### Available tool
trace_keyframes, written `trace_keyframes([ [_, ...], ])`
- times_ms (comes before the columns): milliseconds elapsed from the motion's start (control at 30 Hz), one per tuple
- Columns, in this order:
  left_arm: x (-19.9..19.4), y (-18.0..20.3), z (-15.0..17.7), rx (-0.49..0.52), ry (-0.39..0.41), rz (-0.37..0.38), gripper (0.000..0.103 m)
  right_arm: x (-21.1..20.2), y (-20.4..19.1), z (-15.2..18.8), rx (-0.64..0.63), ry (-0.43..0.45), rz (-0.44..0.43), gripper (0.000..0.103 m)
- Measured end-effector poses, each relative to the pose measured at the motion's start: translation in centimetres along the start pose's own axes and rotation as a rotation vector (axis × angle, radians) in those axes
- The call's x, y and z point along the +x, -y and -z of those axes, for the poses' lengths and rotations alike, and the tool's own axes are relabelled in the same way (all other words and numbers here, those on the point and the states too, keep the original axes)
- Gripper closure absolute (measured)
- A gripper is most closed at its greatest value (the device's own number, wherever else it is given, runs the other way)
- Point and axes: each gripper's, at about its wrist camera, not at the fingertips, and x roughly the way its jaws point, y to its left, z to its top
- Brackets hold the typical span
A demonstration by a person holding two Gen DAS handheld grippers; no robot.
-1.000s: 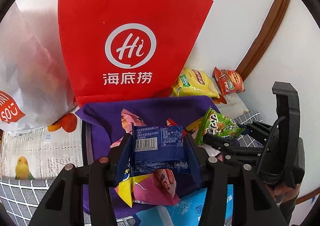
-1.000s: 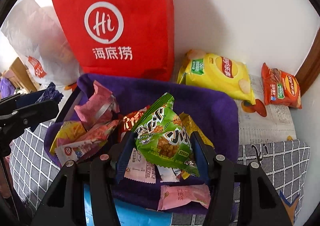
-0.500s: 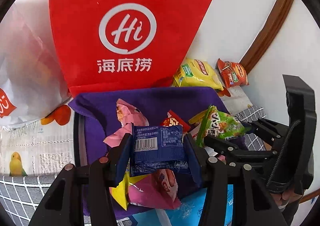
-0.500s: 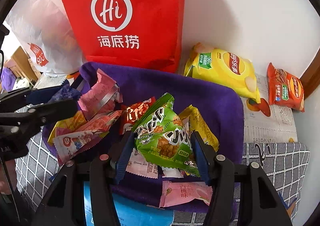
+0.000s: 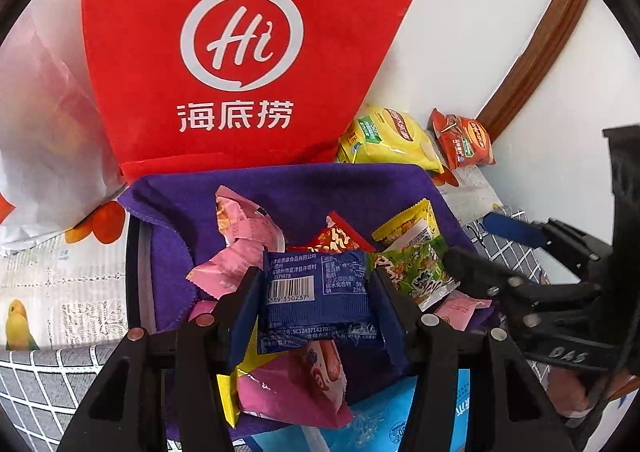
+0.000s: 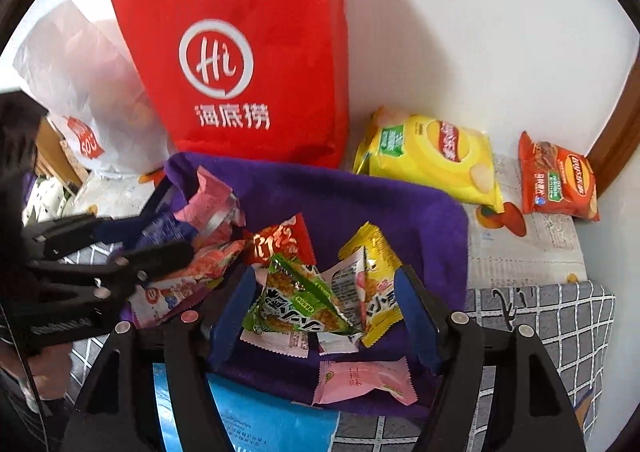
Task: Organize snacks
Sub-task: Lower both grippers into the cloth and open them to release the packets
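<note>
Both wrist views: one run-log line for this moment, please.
left gripper: shut on blue packet | right gripper: open, green packet lying between the jaws on purple cloth | stage: sorting

The blue packet (image 5: 316, 302) is glossy plastic film, creased. The green packet (image 6: 298, 302) is shiny crinkled foil. The purple cloth (image 6: 360, 200) looks soft, matt and napped. The red bag (image 6: 248, 52) is matt non-woven fabric. The yellow chip bag (image 6: 432, 156) and red chip bag (image 6: 558, 182) gleam. The left gripper (image 5: 316, 308) and right gripper (image 6: 324, 312) are matt black plastic with metal screws. The door trim (image 5: 532, 52) is polished wood.
</note>
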Motion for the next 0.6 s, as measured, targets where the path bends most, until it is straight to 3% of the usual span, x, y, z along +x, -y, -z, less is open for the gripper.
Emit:
trace_keyframes([
  [233, 0.1, 0.9, 0.0, 0.007, -0.004, 0.015, 0.046, -0.9, 0.5, -0.1, 0.006, 0.015, -0.005, 0.031],
  [367, -0.7, 1.3, -0.1, 0.016, 0.016, 0.000, 0.032, -1.4, 0.6, -0.1, 0.009, 0.026, -0.006, 0.031],
  [600, -2.4, 1.5, -0.1, 0.010, 0.024, -0.035, 0.028, -3.8, 0.6, -0.1, 0.016, 0.066, 0.005, 0.031],
])
